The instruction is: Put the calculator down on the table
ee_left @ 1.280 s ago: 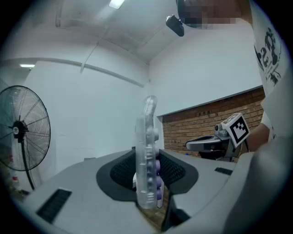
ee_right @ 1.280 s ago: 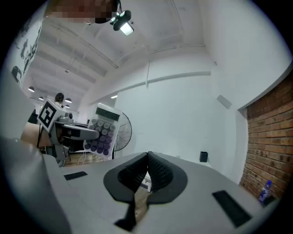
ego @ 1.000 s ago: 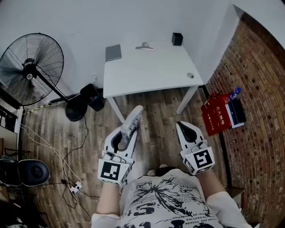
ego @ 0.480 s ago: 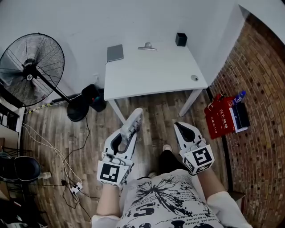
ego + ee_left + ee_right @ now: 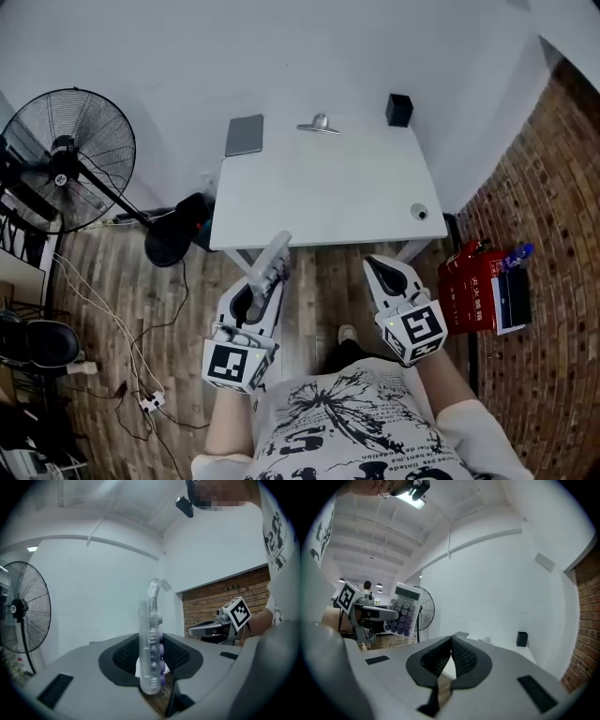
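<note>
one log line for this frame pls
left gripper: shut on calculator | right gripper: jaws together, empty | calculator: upright on edge, at table near edge, not yet set down

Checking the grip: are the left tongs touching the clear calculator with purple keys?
Touching. The left gripper view shows the left tongs clamped on both faces of the clear purple-keyed calculator.

On your left you have a black pedestal fan (image 5: 67, 155) on the wood-plank floor (image 5: 178, 319), white cables (image 5: 94, 300) trailing past it. Ahead of you lie a flat grey rectangular pad (image 5: 245, 135), a silver metal clip (image 5: 319, 125) and a small black box (image 5: 399, 110) in a row near the white wall (image 5: 300, 47). Red cartons (image 5: 473, 289) sit at your right by the brick wall (image 5: 553, 234)
</note>
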